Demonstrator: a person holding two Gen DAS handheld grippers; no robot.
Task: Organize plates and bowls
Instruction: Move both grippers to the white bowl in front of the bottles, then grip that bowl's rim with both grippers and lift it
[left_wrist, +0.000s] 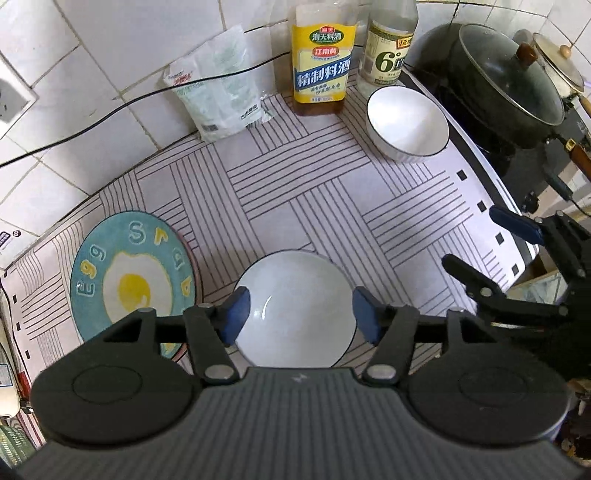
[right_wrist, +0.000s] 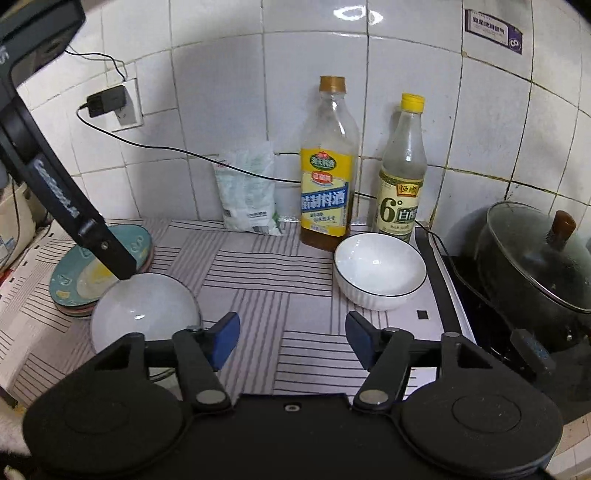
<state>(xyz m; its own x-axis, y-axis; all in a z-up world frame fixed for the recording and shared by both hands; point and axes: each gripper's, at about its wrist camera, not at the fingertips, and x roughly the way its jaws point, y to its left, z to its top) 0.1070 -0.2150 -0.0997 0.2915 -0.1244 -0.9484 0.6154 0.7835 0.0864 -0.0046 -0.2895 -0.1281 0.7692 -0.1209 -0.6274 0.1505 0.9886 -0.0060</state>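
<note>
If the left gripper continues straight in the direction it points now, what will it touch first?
Most likely the near white bowl, which lies directly ahead between the open fingers of the left gripper, on the striped mat. Depth is unclear, so I cannot tell how close it is.

The near edge of the shallow white plate with a dark rim (left_wrist: 295, 306) disappears behind the left gripper's grey ribbed body in the left wrist view. Beside that plate, the teal round plate printed with a fried egg (left_wrist: 129, 277) loses its lower part behind the same body; how many plates lie stacked beneath it cannot be counted. Far from the white plate, the tops of the yellow-labelled brown bottle (left_wrist: 320, 66) and the clear bottle (left_wrist: 391, 48) run off the upper edge. The small print on their labels is unreadable.
</note>
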